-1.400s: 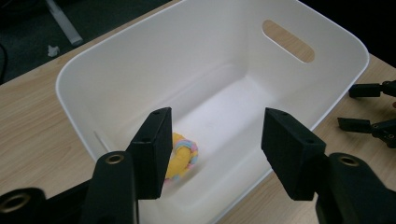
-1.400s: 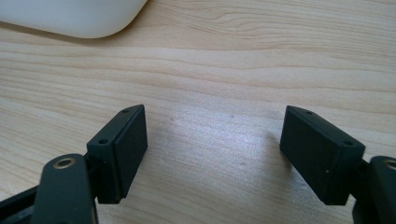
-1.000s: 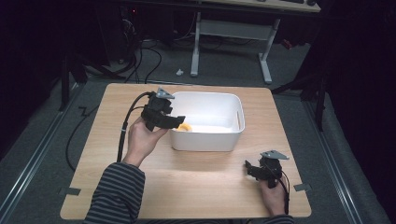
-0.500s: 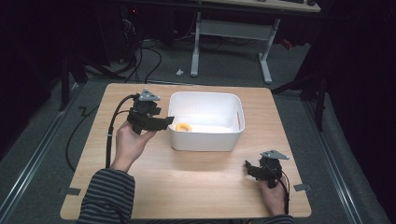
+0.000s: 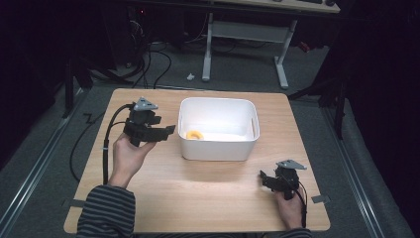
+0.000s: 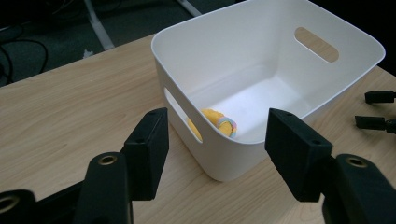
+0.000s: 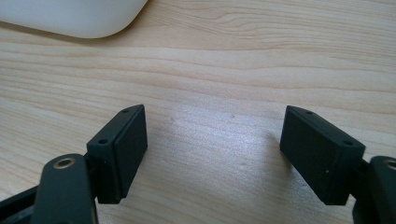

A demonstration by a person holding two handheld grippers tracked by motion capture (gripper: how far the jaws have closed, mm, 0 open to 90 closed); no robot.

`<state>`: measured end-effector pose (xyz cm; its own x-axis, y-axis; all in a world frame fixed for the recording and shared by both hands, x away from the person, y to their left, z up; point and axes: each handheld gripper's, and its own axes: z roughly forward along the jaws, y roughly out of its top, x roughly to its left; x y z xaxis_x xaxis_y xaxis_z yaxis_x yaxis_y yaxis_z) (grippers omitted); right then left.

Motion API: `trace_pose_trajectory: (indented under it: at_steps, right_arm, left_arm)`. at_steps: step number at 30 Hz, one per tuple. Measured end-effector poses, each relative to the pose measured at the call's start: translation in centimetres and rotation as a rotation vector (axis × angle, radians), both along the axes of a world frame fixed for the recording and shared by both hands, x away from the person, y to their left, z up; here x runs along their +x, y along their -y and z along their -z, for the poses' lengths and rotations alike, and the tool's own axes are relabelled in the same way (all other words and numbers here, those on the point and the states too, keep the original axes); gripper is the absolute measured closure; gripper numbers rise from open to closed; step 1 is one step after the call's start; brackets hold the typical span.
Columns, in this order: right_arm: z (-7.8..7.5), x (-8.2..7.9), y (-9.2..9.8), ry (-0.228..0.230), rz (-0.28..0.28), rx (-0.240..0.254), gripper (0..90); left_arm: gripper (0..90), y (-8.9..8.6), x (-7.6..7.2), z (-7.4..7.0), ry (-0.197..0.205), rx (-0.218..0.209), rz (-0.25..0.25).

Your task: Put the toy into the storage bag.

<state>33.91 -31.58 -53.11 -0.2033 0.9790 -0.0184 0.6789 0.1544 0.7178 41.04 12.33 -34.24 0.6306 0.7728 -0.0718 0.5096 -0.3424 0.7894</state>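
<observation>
A white plastic bin (image 5: 218,148) with slotted handles stands in the middle of the wooden table (image 5: 198,198). A yellow ring-shaped toy (image 5: 194,134) lies on its floor against the left wall; it looks like a small doughnut with a pastel edge (image 6: 219,122) in the left gripper view. My left gripper (image 5: 167,131) hovers just left of the bin and points at it, open with nothing between its jaws (image 6: 217,116). My right gripper (image 5: 263,177) rests low at the table's front right, open over bare wood (image 7: 212,116).
The bin's rounded corner (image 7: 79,18) lies ahead of the right gripper. The right gripper's fingertips (image 6: 376,109) show past the bin's right side. A cable (image 5: 106,144) trails from the left gripper over the table's left edge. Beyond the table stand desk legs (image 5: 208,44) and floor cables.
My left gripper has drawn back leftward from the bin's left rim, with open table now between it and the bin. The right gripper has stayed where it was.
</observation>
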Motion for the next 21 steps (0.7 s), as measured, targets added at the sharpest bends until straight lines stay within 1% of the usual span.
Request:
trace_pose_trajectory:
  at_steps: [4,7,8,9,12,21]
  right_arm:
    - [0.0,0.0,0.0,0.0,0.0,0.0,23.3]
    - [0.0,0.0,0.0,0.0,0.0,0.0,23.3]
    - [0.0,0.0,0.0,0.0,0.0,0.0,23.3]
    - [0.0,0.0,0.0,0.0,0.0,0.0,23.3]
    - [0.0,0.0,0.0,0.0,0.0,0.0,23.3]
    - [0.0,0.0,0.0,0.0,0.0,0.0,23.3]
  left_arm:
    - [40.0,-0.6,-0.3,0.0,-0.001,0.002,-0.011]
    - [40.2,-1.1,-0.8,0.0,0.024,-0.002,-0.027]
    - [40.3,-1.3,-0.8,0.0,0.026,-0.003,-0.031]
    - [40.3,-1.4,-0.9,0.1,0.026,-0.004,-0.031]
    - [40.3,-1.8,-1.1,0.2,0.027,0.009,-0.043]
    - [40.4,-3.2,-1.7,0.6,0.028,-0.005,-0.062]
